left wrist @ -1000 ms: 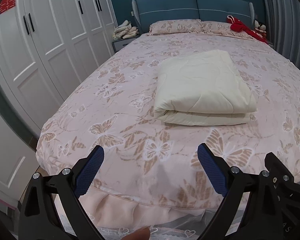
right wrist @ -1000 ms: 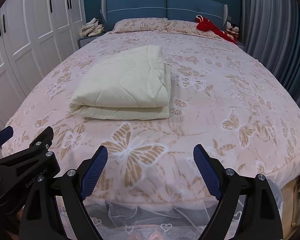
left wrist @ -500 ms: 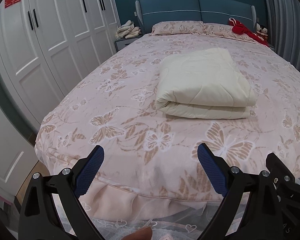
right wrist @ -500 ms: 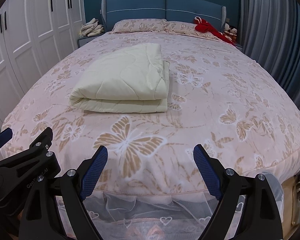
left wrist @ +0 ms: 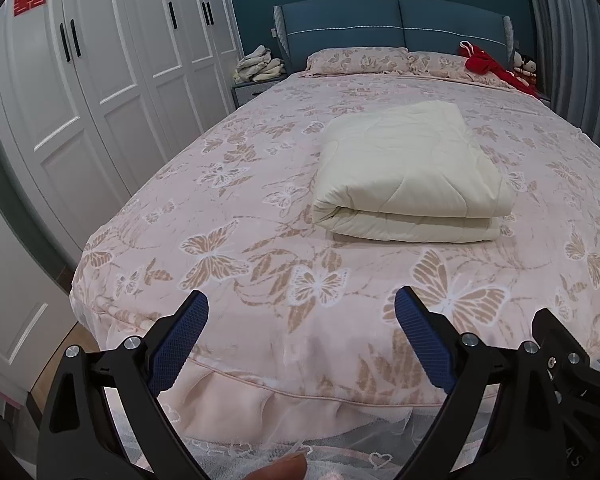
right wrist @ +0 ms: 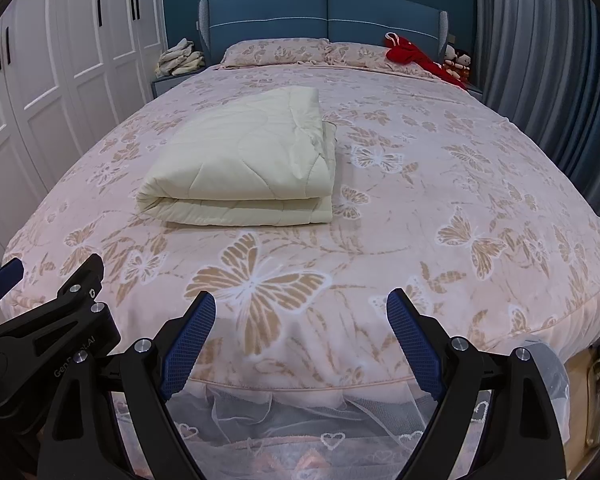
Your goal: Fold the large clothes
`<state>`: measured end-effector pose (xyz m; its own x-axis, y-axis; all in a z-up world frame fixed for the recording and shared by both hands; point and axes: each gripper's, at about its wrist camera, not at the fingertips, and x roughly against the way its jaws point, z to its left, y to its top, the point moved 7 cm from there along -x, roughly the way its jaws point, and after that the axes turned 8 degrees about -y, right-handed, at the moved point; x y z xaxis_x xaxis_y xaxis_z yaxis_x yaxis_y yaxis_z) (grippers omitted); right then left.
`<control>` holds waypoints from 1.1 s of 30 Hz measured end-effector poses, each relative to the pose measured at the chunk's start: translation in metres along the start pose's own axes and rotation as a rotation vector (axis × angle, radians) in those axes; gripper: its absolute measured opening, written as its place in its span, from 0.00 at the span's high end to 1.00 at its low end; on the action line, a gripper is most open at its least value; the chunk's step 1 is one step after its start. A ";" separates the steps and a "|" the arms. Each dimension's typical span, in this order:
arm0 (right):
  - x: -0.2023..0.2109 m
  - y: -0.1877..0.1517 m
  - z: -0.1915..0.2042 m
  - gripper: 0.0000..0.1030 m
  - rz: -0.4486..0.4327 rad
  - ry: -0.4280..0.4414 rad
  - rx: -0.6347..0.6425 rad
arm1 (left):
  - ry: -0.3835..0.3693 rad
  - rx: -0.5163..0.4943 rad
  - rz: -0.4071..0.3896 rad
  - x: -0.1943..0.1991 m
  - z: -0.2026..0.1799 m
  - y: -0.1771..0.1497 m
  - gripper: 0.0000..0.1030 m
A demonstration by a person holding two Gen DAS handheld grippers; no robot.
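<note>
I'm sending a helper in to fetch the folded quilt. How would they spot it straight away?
Start at the bed with the pink butterfly-print cover and blue headboard. The folded quilt lies on top of that cover, left of the middle and nearer the foot than the pillows. It is the only plain cream, unpatterned, thick folded bundle there.

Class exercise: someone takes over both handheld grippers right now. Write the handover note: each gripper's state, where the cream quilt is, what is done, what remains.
Left gripper: open, empty, over the foot edge of the bed.
Right gripper: open, empty, beside the left one, also at the foot edge.
Cream quilt: folded into a thick rectangle, lying mid-bed on the butterfly bedspread, clear of both grippers.
Done: the quilt looks fully folded.
Left: probably nothing on this piece; check for loose corners. The red garment by the pillows is untouched.
</note>
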<state>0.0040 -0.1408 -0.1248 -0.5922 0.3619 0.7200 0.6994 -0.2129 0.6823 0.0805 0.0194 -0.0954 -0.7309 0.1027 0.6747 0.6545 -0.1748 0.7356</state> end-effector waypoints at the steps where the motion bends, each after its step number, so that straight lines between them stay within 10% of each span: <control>1: 0.000 0.000 0.000 0.17 0.001 -0.002 -0.001 | 0.001 0.000 0.000 0.000 0.000 0.000 0.11; 33: -0.001 0.000 -0.002 0.17 -0.005 -0.007 0.003 | -0.013 0.030 0.002 0.001 0.005 0.002 0.11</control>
<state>0.0034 -0.1425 -0.1253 -0.5928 0.3691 0.7158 0.6979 -0.2081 0.6853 0.0820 0.0240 -0.0935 -0.7269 0.1151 0.6770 0.6618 -0.1458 0.7353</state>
